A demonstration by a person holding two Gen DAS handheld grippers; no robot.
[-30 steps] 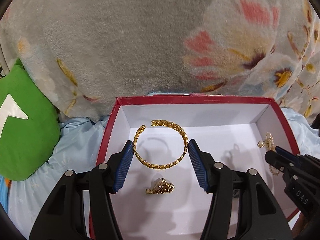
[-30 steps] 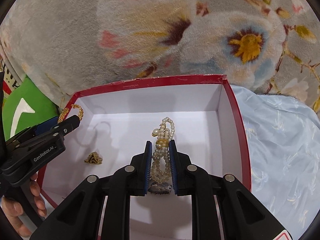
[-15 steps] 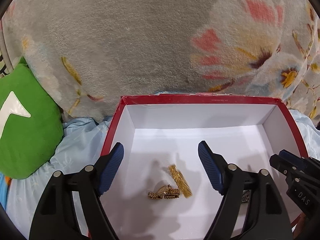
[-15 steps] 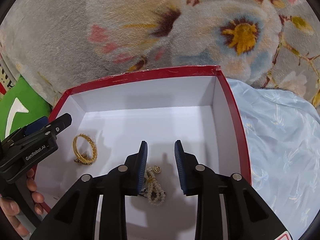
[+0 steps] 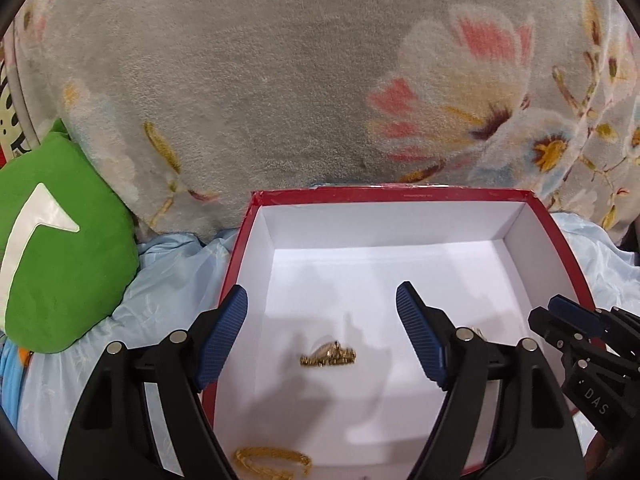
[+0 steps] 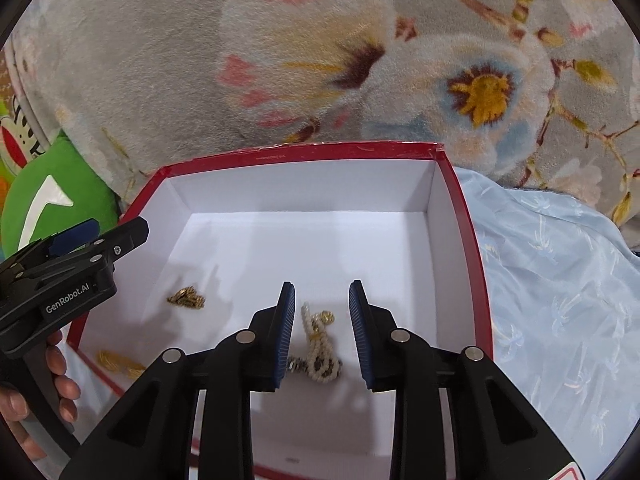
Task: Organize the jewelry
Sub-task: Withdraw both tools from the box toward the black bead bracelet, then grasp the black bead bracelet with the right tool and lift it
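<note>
Right wrist view: pearl bracelet [image 6: 320, 354] was left loose in the red box [image 6: 460, 216], released between the parted right gripper [image 6: 322, 294] jaws, while the left gripper [image 5: 322, 300] was held wide apart and empty.

Looks like a bedroom at home: fuzzy grey floral blanket [image 5: 248, 80] filling 12 o'clock, green plush cushion [image 5: 60, 240] at 9, pale blue satin bedsheet [image 6: 560, 280] at 3, cartoon print peeking at 10.

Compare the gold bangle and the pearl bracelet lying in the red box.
The gold bangle is yellow metal links; the pearl bracelet is strung white beads with gold spacers. The bangle lies by the box's near left edge; the bracelet lies bunched between the open right gripper fingers. Both rest loose on the red box floor.
</note>
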